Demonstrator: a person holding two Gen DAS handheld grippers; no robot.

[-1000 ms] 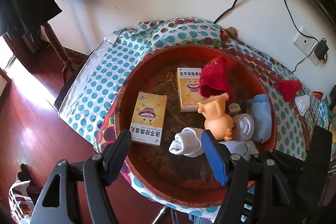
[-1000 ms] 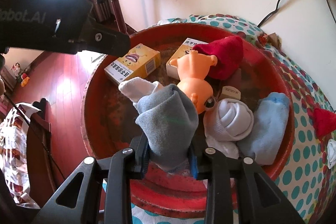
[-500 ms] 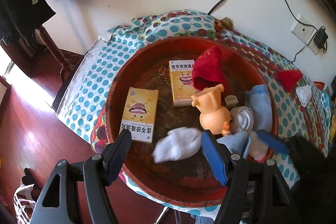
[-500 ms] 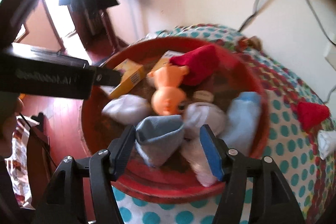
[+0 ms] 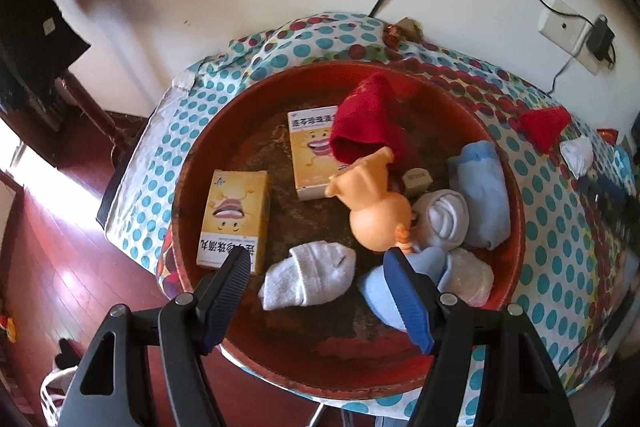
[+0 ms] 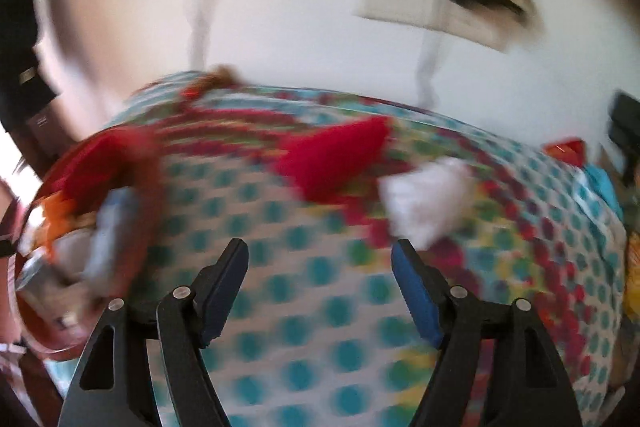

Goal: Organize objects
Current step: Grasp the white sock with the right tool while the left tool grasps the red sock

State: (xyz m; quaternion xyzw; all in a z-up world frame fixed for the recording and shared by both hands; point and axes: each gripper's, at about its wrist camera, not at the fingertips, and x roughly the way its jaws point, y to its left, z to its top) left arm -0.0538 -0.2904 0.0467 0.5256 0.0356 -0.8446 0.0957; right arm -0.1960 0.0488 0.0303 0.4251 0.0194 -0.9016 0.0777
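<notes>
the spotted cloth (image 6: 320, 307) covered the table, and i took the red basin (image 5: 256, 359) on it as my landmark. inside the basin lay two yellow boxes (image 5: 234, 217), an orange doll (image 5: 374, 203), a red sock (image 5: 368, 123) and several pale socks, among them a white sock (image 5: 308, 277) at the near side and a blue sock (image 5: 394, 291) next to it.

outside the basin, on the bare cloth away from the wall of the basin, sat a second red sock (image 6: 332, 159) and, just beyond it, a small white sock (image 6: 424, 203). the right view was badly blurred, so i could not judge their exact lie.

my right gripper (image 6: 320, 259) had just been opening and its jaws stood apart with nothing between them. it pointed past the basin toward those two loose socks; the white one lay just ahead of its right finger, the red one further ahead and a little left, its long axis running roughly across my line. i judged the right hand clearly nearer to both.

my left gripper (image 5: 318, 267) hung spread and empty over the near side of the basin, the white sock showing between its fingers.
</notes>
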